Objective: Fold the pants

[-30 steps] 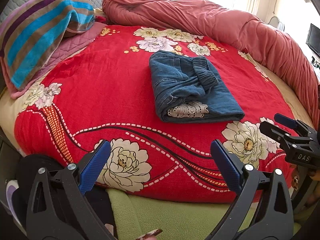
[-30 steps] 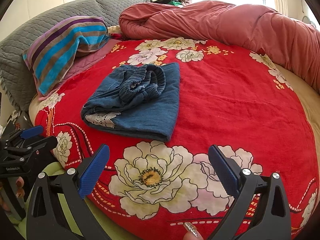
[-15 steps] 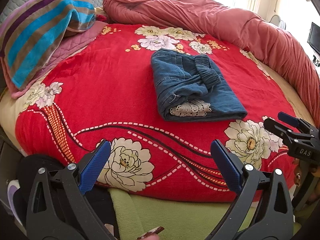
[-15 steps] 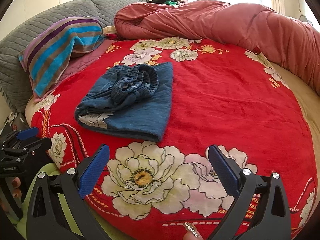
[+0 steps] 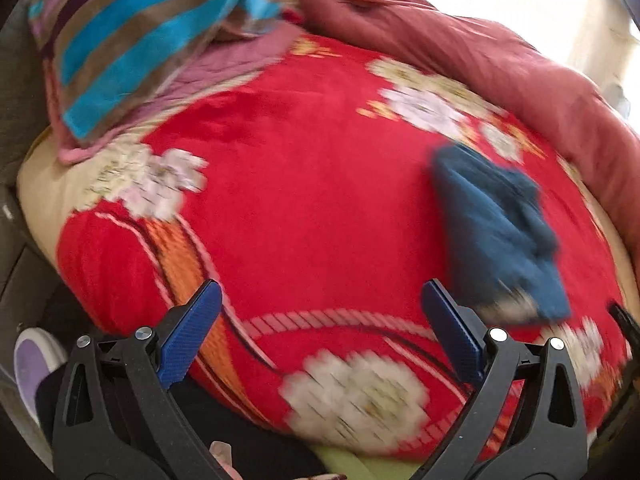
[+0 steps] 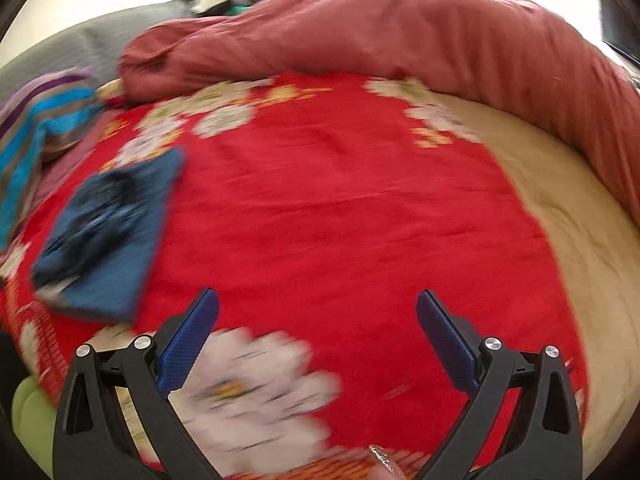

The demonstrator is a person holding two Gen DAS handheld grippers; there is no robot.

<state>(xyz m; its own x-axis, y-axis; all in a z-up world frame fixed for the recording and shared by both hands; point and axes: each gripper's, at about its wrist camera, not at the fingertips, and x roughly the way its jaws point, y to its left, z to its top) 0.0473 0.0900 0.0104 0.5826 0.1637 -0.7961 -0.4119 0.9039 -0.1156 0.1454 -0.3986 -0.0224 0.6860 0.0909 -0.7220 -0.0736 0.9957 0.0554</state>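
The folded blue denim pants (image 5: pixel 496 232) lie on the red floral blanket (image 5: pixel 312 192), right of centre in the blurred left wrist view. In the right wrist view the pants (image 6: pixel 108 232) lie at the left on the same blanket (image 6: pixel 340 208). My left gripper (image 5: pixel 322 336) is open and empty, near the bed's front edge, well left of the pants. My right gripper (image 6: pixel 318 340) is open and empty, right of the pants. Neither touches the pants.
A striped blue and brown towel (image 5: pixel 136 36) lies on a pink quilt at the back left. A rolled dusty-red duvet (image 6: pixel 400 40) runs along the back and right of the bed. Bare beige mattress (image 6: pixel 580 240) shows at the right.
Both cameras have swung fast and blurred. The left view turned left, the right view turned right, so the pants slid toward each frame's side. The pants themselves lie unchanged.
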